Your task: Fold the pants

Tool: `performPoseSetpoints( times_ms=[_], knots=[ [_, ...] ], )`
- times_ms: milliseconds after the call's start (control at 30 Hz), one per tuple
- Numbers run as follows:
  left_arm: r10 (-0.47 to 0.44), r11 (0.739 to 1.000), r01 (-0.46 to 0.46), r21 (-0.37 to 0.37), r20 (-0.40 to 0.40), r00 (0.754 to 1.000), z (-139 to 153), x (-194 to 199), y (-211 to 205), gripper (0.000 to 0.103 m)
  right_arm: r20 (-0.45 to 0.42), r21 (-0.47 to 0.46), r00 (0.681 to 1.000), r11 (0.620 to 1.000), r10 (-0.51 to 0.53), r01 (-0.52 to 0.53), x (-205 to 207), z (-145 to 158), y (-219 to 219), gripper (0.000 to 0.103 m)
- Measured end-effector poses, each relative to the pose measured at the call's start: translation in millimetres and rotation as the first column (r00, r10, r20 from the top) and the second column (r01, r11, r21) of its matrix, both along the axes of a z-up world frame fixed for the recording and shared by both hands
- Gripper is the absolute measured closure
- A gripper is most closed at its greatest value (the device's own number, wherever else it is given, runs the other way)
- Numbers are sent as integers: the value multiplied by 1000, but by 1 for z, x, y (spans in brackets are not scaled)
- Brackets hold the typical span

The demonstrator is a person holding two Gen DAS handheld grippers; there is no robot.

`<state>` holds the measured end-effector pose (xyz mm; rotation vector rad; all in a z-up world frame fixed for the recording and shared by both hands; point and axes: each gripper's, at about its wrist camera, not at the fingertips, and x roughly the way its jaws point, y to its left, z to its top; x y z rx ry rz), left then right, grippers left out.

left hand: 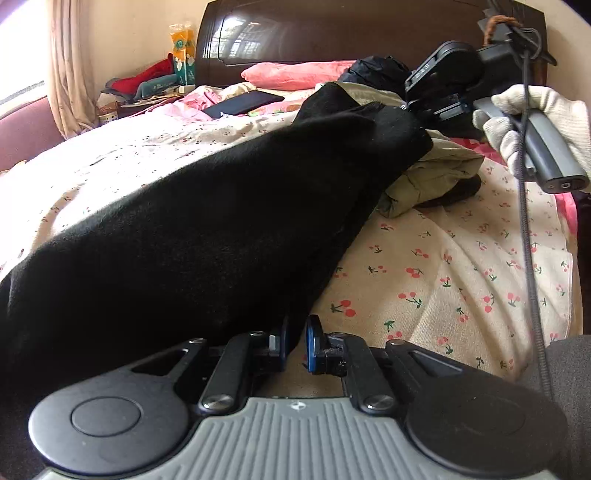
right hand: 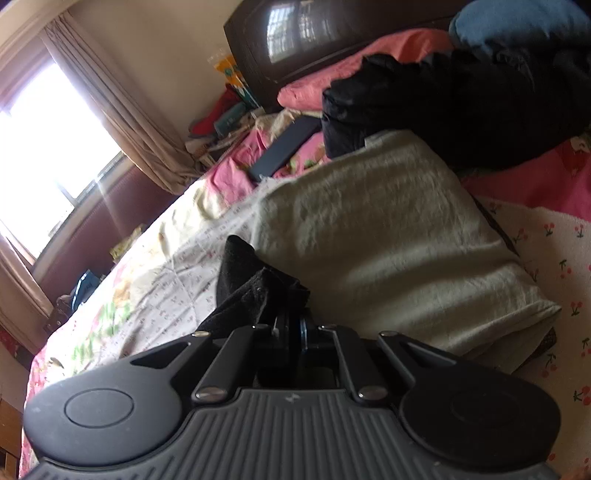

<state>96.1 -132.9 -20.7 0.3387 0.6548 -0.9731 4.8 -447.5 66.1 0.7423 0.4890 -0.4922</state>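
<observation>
The black pants (left hand: 192, 229) hang stretched above the bed (left hand: 443, 266), running in the left view from 8 o'clock up to 1 o'clock, clear of the sheet along most of the span.

Left gripper (left hand: 296, 341): jaws narrow, a small gap showing between the blue pads. The near edge of the pants lies against the left finger (left hand: 279, 343); whether the cloth is pinched cannot be told.

Right gripper (right hand: 295, 325): jaws closed on a bunched black corner of the pants (right hand: 251, 288), which stands up at 11 o'clock from the fingertips in the right view. In the left view this gripper (left hand: 413, 118) sits at 1 o'clock, held by a white-gloved hand (left hand: 535, 122), gripping the far end of the pants.

Under and beyond that far end lies a folded olive garment (left hand: 436, 173) on the sheet. A dark jacket (right hand: 443, 110) lies at 1 o'clock past it in the right view. A pink pillow (left hand: 295, 74) rests against the dark headboard (left hand: 332, 29) at 12 o'clock. A dark flat tablet (left hand: 243, 103) lies on the bedding at 11 o'clock. Curtain (left hand: 70, 66) at 10 o'clock.
</observation>
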Motion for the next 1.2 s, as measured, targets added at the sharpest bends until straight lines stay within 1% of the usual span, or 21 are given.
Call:
performPoseSetpoints(
  times_ms=[33,100,167,233,267,333,367,467,500,533,567,600,633,667,800,900,967,1000,1067,1133,1200],
  knots=[
    [-4,1000,4,7,9,1000,1,-1,0,79,-9,16,1000,1000,-11,12,2,-8,-1,94],
    [-2,1000,2,2,7,1000,4,1,2,78,31,20,999,1000,-10,9,-2,-8,2,91],
    [15,1000,-15,-7,-2,1000,5,6,5,74,43,-57,999,998,2,0,-12,4,10,90],
    [29,999,-29,-16,-9,1000,5,10,7,70,32,-143,999,990,2,2,-23,16,16,81],
    [31,999,-32,-20,-10,999,6,11,7,70,41,-156,999,988,5,1,-30,21,19,78],
    [29,999,-29,-21,-2,1000,6,9,8,70,72,-136,996,990,46,-36,-39,26,24,67],
    [28,999,-28,-20,2,1000,6,7,7,70,69,-123,995,990,76,-67,-39,27,26,64],
    [26,1000,-26,-13,1,1000,6,6,8,70,20,-128,988,981,152,-148,-22,22,35,62],
    [26,1000,-26,-11,5,1000,7,5,9,70,-16,-154,986,974,166,-166,-15,19,41,66],
    [27,1000,-27,-11,8,1000,8,4,10,70,-57,-172,982,967,179,-186,-6,16,44,82],
    [29,999,-28,-14,8,1000,8,4,11,70,-84,-166,980,967,181,-193,0,13,44,93],
    [31,999,-31,-19,8,999,9,4,12,70,-93,-135,978,971,188,-199,5,12,42,98],
    [35,999,-35,-24,9,999,10,5,14,70,-77,-110,976,972,202,-210,7,14,41,98],
    [40,999,-40,-30,11,999,10,6,15,70,-61,-114,974,968,218,-223,9,20,42,98],
    [64,996,-63,-62,15,998,15,10,22,70,-15,-212,966,944,257,-254,15,60,52,99],
    [75,994,-73,-83,19,997,20,10,27,70,29,-303,952,910,306,-284,24,91,61,100],
    [76,994,-74,-83,17,997,19,11,27,70,52,-343,941,891,333,-297,31,103,66,100],
    [76,994,-75,-78,13,997,18,12,27,70,35,-362,941,882,336,-301,35,104,67,100],
    [69,996,-70,-60,-10,998,14,13,26,70,-46,-364,952,883,301,-297,44,90,64,100],
    [58,997,-59,-42,-20,998,9,12,24,70,-138,-301,961,914,240,-272,51,60,46,100],
    [48,999,-48,-24,-16,999,5,9,24,70,-207,-287,962,929,178,-234,55,36,30,100]
  ],
)
